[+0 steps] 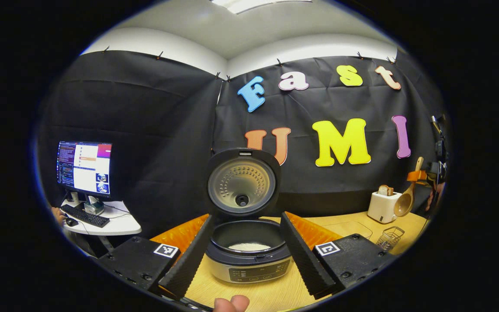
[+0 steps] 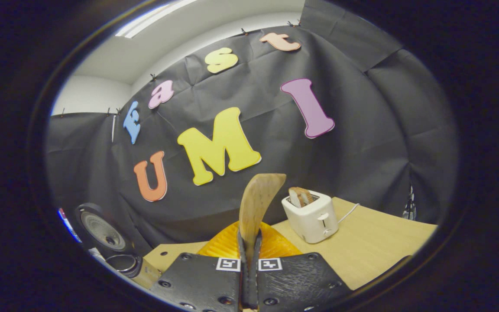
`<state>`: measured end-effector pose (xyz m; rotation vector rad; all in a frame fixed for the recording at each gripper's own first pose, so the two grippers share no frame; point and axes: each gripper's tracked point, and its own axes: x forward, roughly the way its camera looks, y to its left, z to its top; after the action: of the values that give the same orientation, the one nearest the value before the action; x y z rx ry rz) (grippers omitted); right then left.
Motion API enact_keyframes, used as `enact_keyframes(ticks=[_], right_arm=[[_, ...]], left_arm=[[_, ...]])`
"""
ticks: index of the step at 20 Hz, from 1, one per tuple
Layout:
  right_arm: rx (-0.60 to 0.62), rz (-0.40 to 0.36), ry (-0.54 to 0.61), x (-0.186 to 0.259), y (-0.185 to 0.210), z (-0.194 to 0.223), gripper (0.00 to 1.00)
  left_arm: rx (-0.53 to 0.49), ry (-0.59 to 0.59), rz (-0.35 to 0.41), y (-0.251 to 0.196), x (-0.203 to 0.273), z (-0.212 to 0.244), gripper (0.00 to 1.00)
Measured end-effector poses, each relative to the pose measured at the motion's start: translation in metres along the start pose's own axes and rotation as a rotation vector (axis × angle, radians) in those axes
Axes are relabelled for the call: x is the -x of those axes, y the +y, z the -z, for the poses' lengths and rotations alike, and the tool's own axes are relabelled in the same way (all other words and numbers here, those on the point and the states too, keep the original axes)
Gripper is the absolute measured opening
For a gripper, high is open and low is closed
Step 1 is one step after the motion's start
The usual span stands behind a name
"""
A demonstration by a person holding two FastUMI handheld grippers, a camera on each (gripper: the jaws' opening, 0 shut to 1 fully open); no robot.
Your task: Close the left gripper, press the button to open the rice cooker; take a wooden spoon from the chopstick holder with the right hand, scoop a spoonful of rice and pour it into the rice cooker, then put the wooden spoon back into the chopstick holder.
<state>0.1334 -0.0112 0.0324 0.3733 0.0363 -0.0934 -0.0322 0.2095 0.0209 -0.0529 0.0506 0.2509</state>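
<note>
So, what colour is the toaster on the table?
White; the toaster shows best in the right gripper view.

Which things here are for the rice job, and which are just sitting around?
For the job:
rice cooker, lid up, rice inside
wooden spoon, pinched in the right tool
wire chopstick holder
left tool, open in front of the cooker

Just sitting around:
toaster with bread
monitor
keyboard
</note>
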Motion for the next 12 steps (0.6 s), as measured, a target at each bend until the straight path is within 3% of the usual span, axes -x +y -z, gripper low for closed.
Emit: enact_keyframes(ticks=[7,12], right_arm=[[0.070,0.038,0.001,-0.002,-0.017,0.044,0.00],[0.055,0.062,0.014,-0.007,-0.026,0.073,0.00]], left_arm=[[-0.013,0.000,-0.012,0.005,0.002,-0.001,0.99],[-0.012,-0.004,-0.012,0.006,0.003,-0.003,0.99]])
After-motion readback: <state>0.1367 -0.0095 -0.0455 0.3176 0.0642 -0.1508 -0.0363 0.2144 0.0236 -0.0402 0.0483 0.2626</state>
